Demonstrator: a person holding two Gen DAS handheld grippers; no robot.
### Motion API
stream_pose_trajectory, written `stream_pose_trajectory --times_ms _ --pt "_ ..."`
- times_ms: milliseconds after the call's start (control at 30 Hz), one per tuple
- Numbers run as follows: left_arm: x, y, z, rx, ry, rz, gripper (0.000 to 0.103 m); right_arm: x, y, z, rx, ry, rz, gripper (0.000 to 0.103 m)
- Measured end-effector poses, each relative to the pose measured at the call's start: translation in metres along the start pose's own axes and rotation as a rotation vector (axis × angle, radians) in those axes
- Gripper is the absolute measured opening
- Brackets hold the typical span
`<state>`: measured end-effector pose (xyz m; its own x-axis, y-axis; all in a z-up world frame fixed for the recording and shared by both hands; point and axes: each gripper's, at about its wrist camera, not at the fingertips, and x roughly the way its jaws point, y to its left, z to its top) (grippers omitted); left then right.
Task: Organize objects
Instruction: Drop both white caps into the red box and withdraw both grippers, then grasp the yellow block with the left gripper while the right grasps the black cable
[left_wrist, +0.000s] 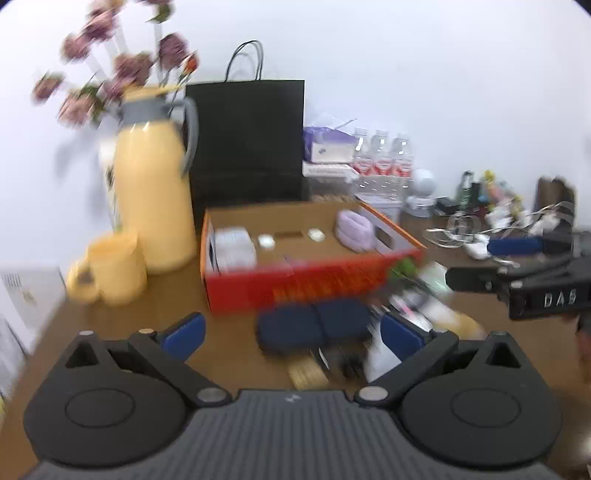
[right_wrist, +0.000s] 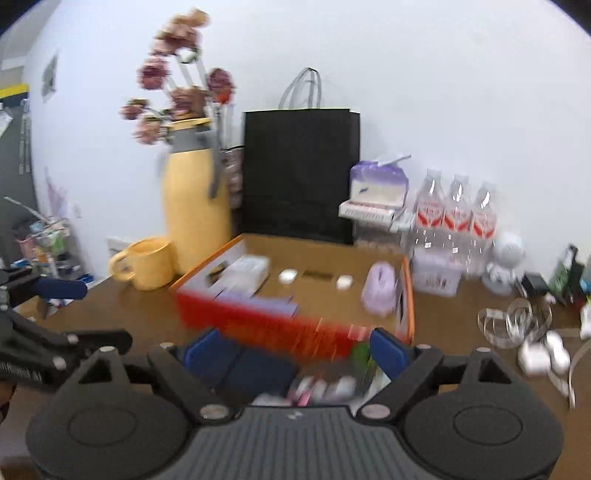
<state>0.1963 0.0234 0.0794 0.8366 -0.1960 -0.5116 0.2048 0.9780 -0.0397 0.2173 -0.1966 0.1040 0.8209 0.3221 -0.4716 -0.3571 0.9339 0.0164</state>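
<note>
Both grippers hover above the clutter at the near edge of the wooden table (left_wrist: 166, 295), so you appear to be between picks: nothing is held, and the next item has not yet been chosen.

- Left gripper (left_wrist: 293, 332): tongs spread wide, nothing between them. In the lower centre of the left wrist frame, a dark blue pouch (left_wrist: 314, 326) lies just ahead of the blue pads.
- Right gripper (right_wrist: 295, 350): tongs likewise spread and empty. The same pouch (right_wrist: 251, 369) sits at lower centre-left of the right wrist frame, with small pink and white items (right_wrist: 321, 387) beside it; blur hides what they are.

The red box (left_wrist: 295, 284) sits mid-frame, directly behind the clutter. It already holds a lilac pouch (left_wrist: 354, 230), a white packet and two small white pieces, which suggests it is the collecting bin.

Next move: lower one gripper over a loose item, centre it between the pads, then close. Expect crowding; neighbouring pieces may shift.

Surroundings: a yellow jug (left_wrist: 155, 192) with flowers and a yellow mug (left_wrist: 114, 269) stand at left, a black paper bag (left_wrist: 247, 140) behind the box against a white wall, and water bottles (right_wrist: 454, 214) and tangled cables (right_wrist: 517, 321) at right.
</note>
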Motion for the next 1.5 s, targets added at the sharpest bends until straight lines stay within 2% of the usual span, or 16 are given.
stream_pose_trajectory --times_ms 67,200,300,367,467,600,700,833,900,1033,1100,1167,1300,1400,1433,1500 --pt "-0.028 -0.002 -0.026 -0.033 -0.001 0.007 0.103 -0.029 0.010 -0.029 0.024 0.001 -0.008 0.088" --pt "-0.079 -0.015 -0.075 0.024 -0.048 0.066 0.103 -0.081 0.022 -0.075 0.057 0.006 -0.054 0.088" --pt "-0.100 -0.014 -0.096 -0.009 -0.012 0.043 0.103 -0.106 0.024 -0.096 0.100 0.062 -0.048 0.088" --pt "-0.106 -0.013 -0.100 -0.009 -0.003 0.035 0.103 -0.121 0.029 -0.103 0.072 0.092 -0.029 0.087" --pt "-0.106 -0.013 -0.103 0.002 -0.014 0.061 0.103 -0.133 0.030 -0.110 0.083 0.089 -0.024 0.088" --pt "-0.086 -0.015 -0.112 0.007 0.002 0.050 0.101 -0.130 0.031 -0.114 0.093 0.072 -0.037 0.085" --pt "-0.064 -0.014 -0.113 0.032 0.032 0.046 0.096 -0.110 0.036 -0.107 0.060 0.080 -0.036 0.076" --pt "-0.031 -0.004 -0.098 0.071 0.033 0.007 0.094 -0.070 0.043 -0.090 0.017 0.079 0.029 0.066" --pt "-0.010 -0.001 -0.088 0.122 0.025 -0.030 0.091 -0.045 0.044 -0.078 -0.006 0.087 0.059 0.064" --pt "0.037 -0.003 -0.075 0.257 0.034 -0.050 0.076 0.009 0.041 -0.054 -0.047 0.117 0.080 0.059" --pt "0.060 -0.001 -0.068 0.297 0.038 -0.095 0.075 0.036 0.039 -0.043 -0.049 0.140 0.097 0.059" --pt "0.086 0.006 -0.059 0.288 0.088 -0.138 0.069 0.062 0.041 -0.034 -0.067 0.157 0.098 0.059" --pt "0.125 0.016 -0.050 0.294 0.150 -0.240 0.067 0.110 0.048 -0.027 -0.102 0.203 0.136 0.058" --pt "0.139 0.024 -0.050 0.273 0.161 -0.305 0.051 0.137 0.049 -0.030 -0.119 0.240 0.128 0.053" --pt "0.140 0.026 -0.049 0.268 0.155 -0.313 0.035 0.145 0.046 -0.031 -0.110 0.253 0.114 0.053" --pt "0.139 0.030 -0.051 0.256 0.147 -0.309 0.033 0.154 0.041 -0.033 -0.094 0.272 0.104 0.053"
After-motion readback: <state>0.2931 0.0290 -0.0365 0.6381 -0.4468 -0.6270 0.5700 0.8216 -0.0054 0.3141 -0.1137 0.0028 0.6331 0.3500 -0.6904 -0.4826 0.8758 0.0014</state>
